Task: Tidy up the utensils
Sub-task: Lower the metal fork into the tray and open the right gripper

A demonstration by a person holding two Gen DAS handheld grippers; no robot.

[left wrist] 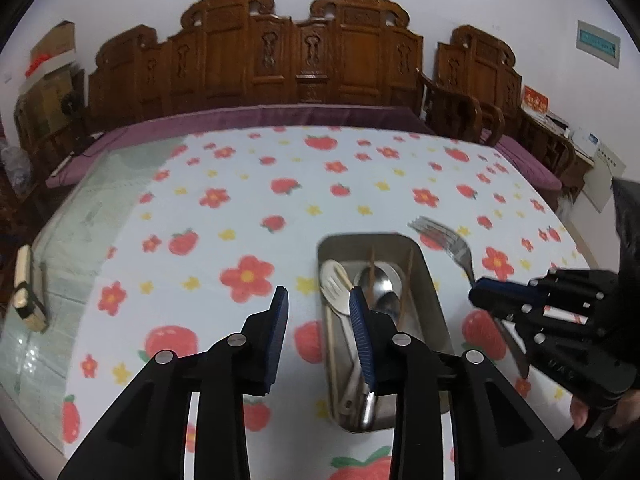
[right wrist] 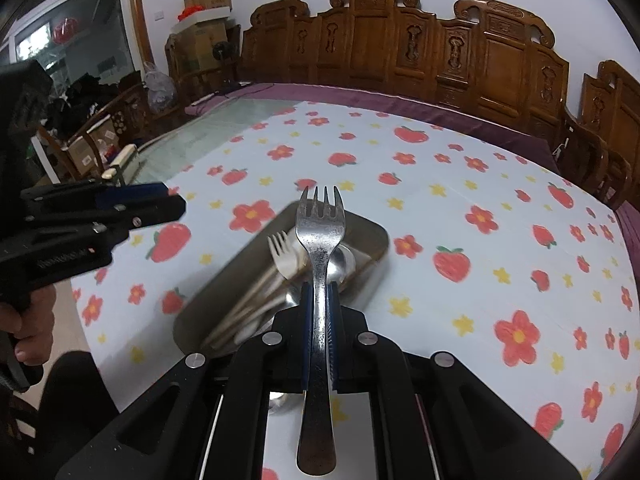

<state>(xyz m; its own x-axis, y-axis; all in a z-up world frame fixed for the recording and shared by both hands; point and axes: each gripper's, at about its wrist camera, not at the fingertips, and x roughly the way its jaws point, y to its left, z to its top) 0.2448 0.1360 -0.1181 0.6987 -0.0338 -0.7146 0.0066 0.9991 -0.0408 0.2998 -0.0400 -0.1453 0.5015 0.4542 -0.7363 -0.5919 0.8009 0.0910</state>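
Above tray (right wrist: 372,240): right gripper (right wrist: 320,292) clamps fork (right wrist: 320,240); left gripper (left wrist: 320,300) parted, empty.

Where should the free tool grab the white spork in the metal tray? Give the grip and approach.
Judging by its pose, grip the white spork at its neck, just below the head, coming down from above. Its handle lies low among the spoon and chopsticks, hemmed in by the metal tray walls. The open left tool hangs nearest.

Tray (left wrist: 434,300) on table (left wrist: 160,208); spoons (left wrist: 380,284) in tray.
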